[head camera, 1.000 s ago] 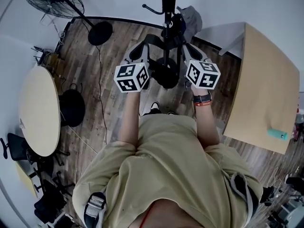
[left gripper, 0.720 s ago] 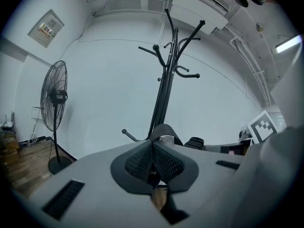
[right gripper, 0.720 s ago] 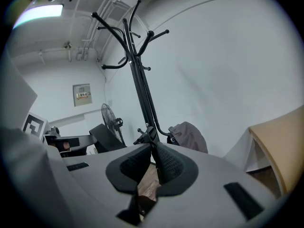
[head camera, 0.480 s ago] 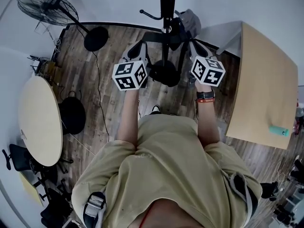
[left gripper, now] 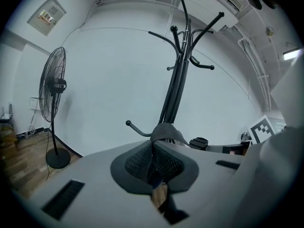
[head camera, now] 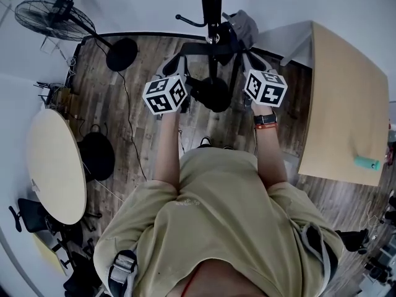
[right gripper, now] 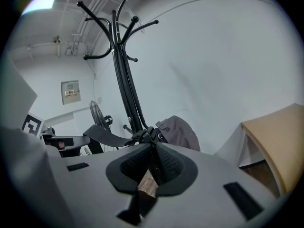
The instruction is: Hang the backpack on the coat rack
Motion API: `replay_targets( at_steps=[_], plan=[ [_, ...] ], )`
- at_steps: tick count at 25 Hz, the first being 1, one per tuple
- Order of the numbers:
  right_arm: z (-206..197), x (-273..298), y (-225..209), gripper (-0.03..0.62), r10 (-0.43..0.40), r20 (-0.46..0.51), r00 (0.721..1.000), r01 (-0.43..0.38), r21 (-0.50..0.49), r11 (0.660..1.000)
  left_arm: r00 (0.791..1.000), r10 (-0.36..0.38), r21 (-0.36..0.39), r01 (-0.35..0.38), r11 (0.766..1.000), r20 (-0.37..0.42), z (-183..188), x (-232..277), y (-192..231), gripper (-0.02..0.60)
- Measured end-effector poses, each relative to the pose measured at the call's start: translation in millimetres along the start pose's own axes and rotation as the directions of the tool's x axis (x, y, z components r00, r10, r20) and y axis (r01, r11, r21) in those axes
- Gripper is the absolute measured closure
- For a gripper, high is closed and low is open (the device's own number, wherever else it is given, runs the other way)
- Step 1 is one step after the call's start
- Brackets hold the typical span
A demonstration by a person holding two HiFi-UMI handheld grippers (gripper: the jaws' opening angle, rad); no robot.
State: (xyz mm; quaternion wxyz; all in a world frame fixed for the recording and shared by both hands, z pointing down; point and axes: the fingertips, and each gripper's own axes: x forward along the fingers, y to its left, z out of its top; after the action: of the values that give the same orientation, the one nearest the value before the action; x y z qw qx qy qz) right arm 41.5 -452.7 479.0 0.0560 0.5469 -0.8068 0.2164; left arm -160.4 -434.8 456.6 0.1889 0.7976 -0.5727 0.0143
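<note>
Head view: backpack gripped by both straps at the rack

A pale rectangular wooden table (head camera: 346,104) fills the right of the frame. A round beige table (head camera: 55,166) sits at the left edge, and a black pedestal fan (head camera: 59,14) stands in the upper left corner. At top centre rises the black metal coat rack (head camera: 211,5), its round base (head camera: 213,94) lying between the two grippers. The grey fabric backpack (head camera: 244,25) sits just right of the pole, high in the frame.

The left gripper (head camera: 176,67) is clamped tight on a black webbing strap (left gripper: 166,128), with no gap between its jaws. The right gripper (head camera: 250,60) is likewise pinched shut on the other strap (right gripper: 102,137).

The bag looks soft and fairly light, so it will probably sag and swing rather than keep its shape. The straps are flat and easy to pinch, though a loop has to be held open to pass over a hook.

The pole hides most of the bag from above. No view shows whether any hook already carries it.
</note>
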Motion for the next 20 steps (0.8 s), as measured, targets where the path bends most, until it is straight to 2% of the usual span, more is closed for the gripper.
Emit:
replay_targets(
  at_steps=[14,20],
  plan=[
    [-42.9,24.0,-7.0,0.548,0.012,-0.087,0.996,-0.009,0.04,0.999,0.993,0.025,0.016,-0.023,1.0,-0.117,-52.0,22.9,14.2,0.557],
    [-68.2,30.0,-9.0,0.548,0.017,-0.143,0.99,-0.01,0.047,0.999,0.984,0.029,-0.002,-0.03,1.0,-0.178,-82.1,28.4,16.6,0.557]
  ],
)
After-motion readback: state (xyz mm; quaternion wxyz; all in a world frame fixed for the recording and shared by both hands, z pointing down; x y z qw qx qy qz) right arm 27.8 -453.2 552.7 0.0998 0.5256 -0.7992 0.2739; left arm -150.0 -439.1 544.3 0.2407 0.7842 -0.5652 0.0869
